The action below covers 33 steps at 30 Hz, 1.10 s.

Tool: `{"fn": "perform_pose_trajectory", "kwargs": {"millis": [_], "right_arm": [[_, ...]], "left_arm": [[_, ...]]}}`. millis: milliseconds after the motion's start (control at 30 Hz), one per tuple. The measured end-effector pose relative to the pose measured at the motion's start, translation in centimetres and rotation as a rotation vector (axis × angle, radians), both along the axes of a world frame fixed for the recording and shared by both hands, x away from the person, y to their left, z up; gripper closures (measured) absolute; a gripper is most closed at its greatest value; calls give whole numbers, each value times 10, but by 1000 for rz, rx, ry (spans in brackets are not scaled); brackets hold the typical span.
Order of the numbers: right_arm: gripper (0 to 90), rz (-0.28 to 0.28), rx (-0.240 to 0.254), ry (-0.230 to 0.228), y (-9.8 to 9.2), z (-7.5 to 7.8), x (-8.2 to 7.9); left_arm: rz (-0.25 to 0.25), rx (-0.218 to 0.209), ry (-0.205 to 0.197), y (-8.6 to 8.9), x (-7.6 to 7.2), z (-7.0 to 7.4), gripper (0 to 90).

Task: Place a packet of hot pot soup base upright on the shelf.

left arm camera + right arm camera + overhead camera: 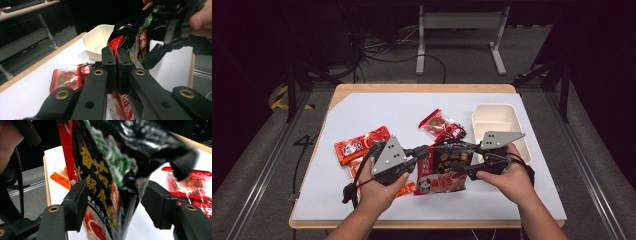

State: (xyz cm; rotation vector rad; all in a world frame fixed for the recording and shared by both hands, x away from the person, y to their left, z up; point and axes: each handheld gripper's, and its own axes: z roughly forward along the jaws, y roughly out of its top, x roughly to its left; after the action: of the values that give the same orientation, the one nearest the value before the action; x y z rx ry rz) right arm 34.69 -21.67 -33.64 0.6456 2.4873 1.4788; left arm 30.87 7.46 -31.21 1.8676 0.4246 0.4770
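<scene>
Two tools on one black-and-red snack bag above the bench.
Left tool clamped tight on its red edge; right tool gapes, pads clear of the bag.

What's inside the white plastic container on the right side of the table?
The white rectangular plastic container shows two bare compartments with nothing in them; its near end is covered by the right tongs and black-and-red snack bag.

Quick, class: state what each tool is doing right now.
Left tool: shut on the black and red packet.
Right tool: open, jaws either side of the same packet, not pressing it.
</scene>
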Motion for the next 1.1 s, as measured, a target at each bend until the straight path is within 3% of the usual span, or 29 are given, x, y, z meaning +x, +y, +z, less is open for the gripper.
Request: {"fn": "perform_pose_trajectory", "kwargs": {"millis": [200,467,733,867,1000,1033,1100], "right_arm": [[550,40,4,38,2,-1,0],[732,84,-27,15,1,3,-2],[776,108,-58,-16,1,8,-2],[796,100,-49,-33,-4,14,0],[810,85,-55,-41,-10,22,3],[810,85,-55,-41,-10,22,3],[815,77,-60,-41,-13,27,6]], "left_arm": [[-13,7,1,-3,-1,0,876],[-5,-4,13,1,1,0,873],[-20,-17,41,5,7,-2,852],[-32,-29,67,7,11,-3,772],[-16,-41,60,8,13,-4,566],[-3,-58,61,10,13,-4,566],[15,-67,64,14,15,-3,463]]}}
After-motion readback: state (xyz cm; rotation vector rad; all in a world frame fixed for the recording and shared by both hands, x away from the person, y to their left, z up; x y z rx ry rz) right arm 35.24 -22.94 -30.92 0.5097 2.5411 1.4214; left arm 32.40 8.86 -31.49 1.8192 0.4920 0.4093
